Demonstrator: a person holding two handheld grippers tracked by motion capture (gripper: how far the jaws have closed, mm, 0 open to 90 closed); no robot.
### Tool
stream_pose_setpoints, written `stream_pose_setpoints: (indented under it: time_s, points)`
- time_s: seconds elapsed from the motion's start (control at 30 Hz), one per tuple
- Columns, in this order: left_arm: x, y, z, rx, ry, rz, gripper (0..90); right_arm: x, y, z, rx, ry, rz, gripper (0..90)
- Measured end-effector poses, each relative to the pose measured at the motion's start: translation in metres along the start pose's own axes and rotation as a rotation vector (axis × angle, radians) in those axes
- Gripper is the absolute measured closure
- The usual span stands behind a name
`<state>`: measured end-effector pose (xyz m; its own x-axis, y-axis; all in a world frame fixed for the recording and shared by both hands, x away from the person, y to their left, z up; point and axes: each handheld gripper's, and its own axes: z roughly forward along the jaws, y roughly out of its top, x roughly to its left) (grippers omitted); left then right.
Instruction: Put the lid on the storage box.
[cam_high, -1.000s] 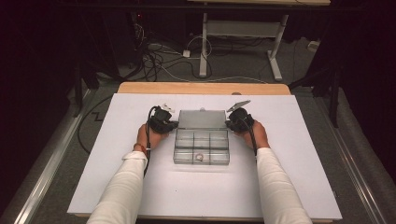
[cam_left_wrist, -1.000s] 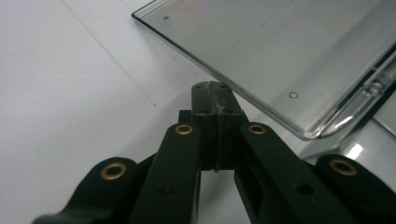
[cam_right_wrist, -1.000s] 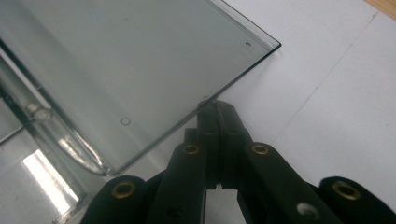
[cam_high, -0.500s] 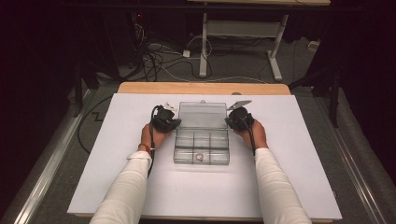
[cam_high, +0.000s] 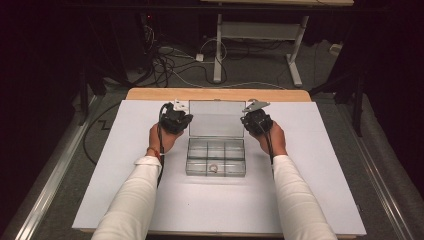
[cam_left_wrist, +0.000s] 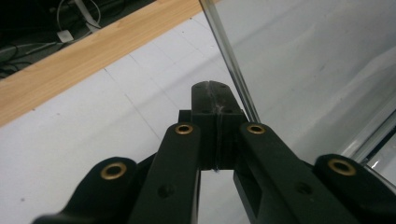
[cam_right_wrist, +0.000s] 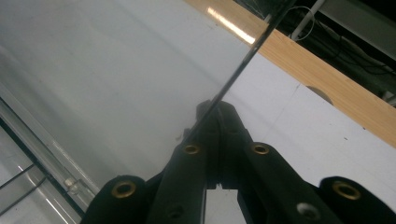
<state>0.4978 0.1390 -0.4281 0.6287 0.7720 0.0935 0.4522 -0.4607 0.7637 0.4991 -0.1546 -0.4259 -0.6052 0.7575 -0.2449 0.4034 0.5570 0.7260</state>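
Note:
A clear plastic compartment box (cam_high: 216, 157) sits mid-table with its lid (cam_high: 216, 117) raised behind it. A small ring (cam_high: 213, 168) lies in the front middle compartment. My left gripper (cam_high: 176, 120) is at the lid's left edge and my right gripper (cam_high: 256, 121) at its right edge. In the left gripper view the gripper (cam_left_wrist: 212, 91) has its jaws pressed together, and the lid's (cam_left_wrist: 317, 56) edge runs just past their right side. In the right gripper view the gripper (cam_right_wrist: 215, 109) is also shut, and the lid's (cam_right_wrist: 116, 60) thin edge crosses its tip.
The box stands on a white sheet (cam_high: 125, 200) over the table, with a wooden strip (cam_high: 215, 94) along the far edge. Beyond it, cables (cam_high: 170, 60) lie on the floor near a desk frame (cam_high: 260, 35).
The lid has swung so that its top edge sits farther up in the high view. Both grippers have moved away from the person along with it.

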Motion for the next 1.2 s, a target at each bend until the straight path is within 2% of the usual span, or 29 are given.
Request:
stream_pose_setpoints:
  time_s: [0.5,0.7,0.8,1.2]
  points:
    - [-0.001,0.011,-0.013,-0.013,0.026,0.044,87.6,0.001,0.006,-0.014,-0.041,-0.027,0.006,90.0]
    - [-0.001,0.015,-0.017,-0.018,0.036,0.049,87.6,0.001,0.01,-0.019,-0.055,-0.036,0.007,90.0]
    - [-0.001,0.016,-0.017,-0.014,0.042,0.053,87.6,0.0,0.011,-0.02,-0.067,-0.031,0.034,90.0]
    - [0.002,0.025,-0.026,-0.024,0.056,0.077,87.5,0.0,0.018,-0.025,-0.08,-0.056,0.031,90.0]
